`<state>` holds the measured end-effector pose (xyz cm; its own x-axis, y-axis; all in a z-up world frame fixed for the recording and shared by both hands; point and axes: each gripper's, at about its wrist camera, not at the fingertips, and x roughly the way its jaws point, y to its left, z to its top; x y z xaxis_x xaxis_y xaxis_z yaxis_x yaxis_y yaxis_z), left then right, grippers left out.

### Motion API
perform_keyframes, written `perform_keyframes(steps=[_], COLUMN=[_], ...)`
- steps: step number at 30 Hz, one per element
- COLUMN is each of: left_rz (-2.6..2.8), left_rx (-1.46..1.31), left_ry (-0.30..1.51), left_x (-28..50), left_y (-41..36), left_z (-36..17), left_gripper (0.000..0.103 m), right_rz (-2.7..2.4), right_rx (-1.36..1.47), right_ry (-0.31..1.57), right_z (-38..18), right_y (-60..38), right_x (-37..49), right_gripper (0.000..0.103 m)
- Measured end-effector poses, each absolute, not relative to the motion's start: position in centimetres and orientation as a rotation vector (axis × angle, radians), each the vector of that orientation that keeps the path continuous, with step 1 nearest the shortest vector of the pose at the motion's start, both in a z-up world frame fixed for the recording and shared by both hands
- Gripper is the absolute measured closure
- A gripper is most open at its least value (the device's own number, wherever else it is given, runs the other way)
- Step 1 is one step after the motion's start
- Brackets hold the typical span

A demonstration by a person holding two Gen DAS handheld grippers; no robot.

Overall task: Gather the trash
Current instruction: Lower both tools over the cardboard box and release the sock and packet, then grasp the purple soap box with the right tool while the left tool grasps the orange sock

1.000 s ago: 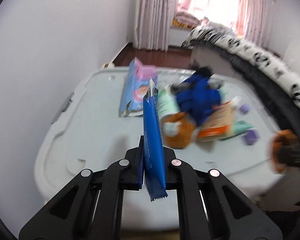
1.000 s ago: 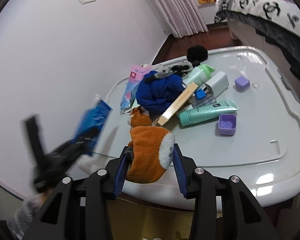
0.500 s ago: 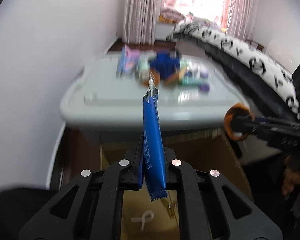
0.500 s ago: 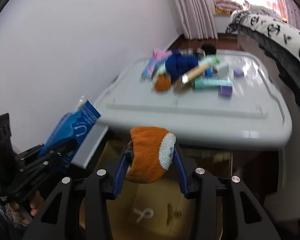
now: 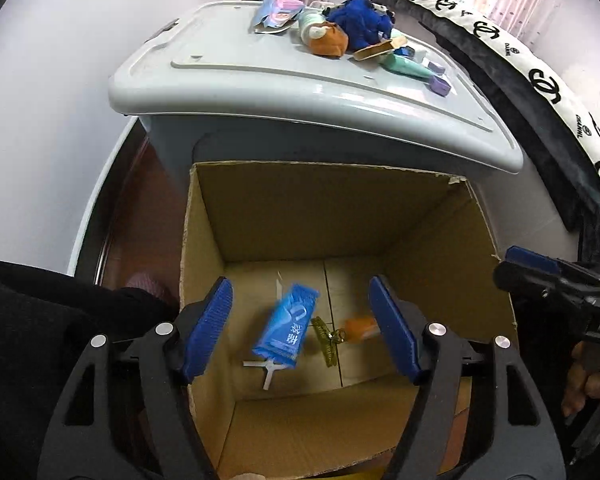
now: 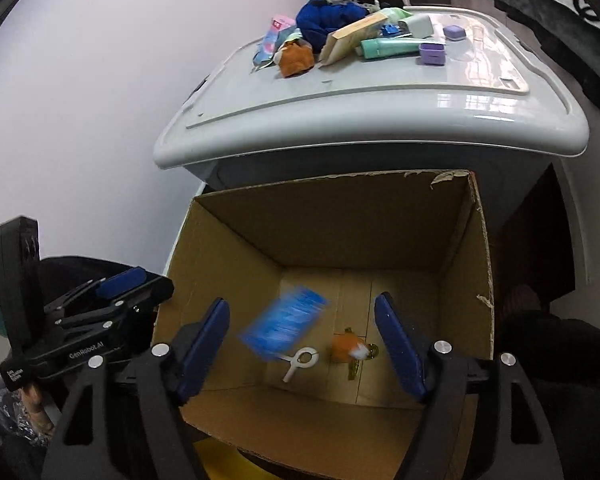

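Both grippers hang over an open cardboard box [image 5: 204,240] [image 6: 480,240] standing in front of a grey storage bin. My left gripper [image 5: 300,326] has its jaws opening, and nothing touches its pads. The blue wrapper [image 5: 286,328] [image 6: 282,330] is loose inside the box, blurred in the right wrist view. My right gripper [image 6: 302,348] is also opening with nothing between its pads. The orange sock [image 5: 360,328] [image 6: 348,350] lies on the box floor beside a white plastic piece [image 6: 300,362] and a yellow-green clip [image 5: 326,340].
The grey bin lid [image 5: 260,92] [image 6: 380,100] carries a second orange sock [image 5: 330,42], blue cloth [image 6: 328,20], a pink-blue packet [image 5: 274,14], a green tube [image 6: 388,46] and purple caps [image 6: 432,54]. A bed with a patterned cover [image 5: 540,80] runs along the right; a white wall is left.
Both grippers moved back from over the bin lid to above the box and tipped downward. Both went from shut to open. The blue wrapper and the orange sock left them and dropped into the box.
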<state>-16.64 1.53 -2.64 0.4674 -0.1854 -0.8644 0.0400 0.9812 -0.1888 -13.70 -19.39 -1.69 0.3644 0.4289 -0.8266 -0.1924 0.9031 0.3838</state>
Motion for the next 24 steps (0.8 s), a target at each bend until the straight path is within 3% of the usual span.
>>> perform_keyframes(steps=[6,12,18,24], left_rz=[-0.158,-0.176,-0.153,-0.132], left_rx=[-0.164,-0.165,-0.138,-0.082], left_ry=[1.042,0.935,0.875,0.885], left_x=[-13.8,-8.6,-5.3,-4.1], left_y=[1.3,-0.2,-1.3,-1.8], left_z=[-0.5,3.1,3.6,1.8], left_gripper=[0.034,0.029,0.029,0.029], right_rz=[0.372,0.272,0.117,0.072], right_rx=[0.225,0.178,0.184,0.174], right_ry=[1.059,0.980,1.016,1.028], right_z=[1.1,3.4,-0.3,-3.3], right_y=[-21.2,-23.8,-26.3,-25.6], right_x=[-9.6,0.5,9.2,12.5], right_gripper=[0.029,0.028,0.032,0.037])
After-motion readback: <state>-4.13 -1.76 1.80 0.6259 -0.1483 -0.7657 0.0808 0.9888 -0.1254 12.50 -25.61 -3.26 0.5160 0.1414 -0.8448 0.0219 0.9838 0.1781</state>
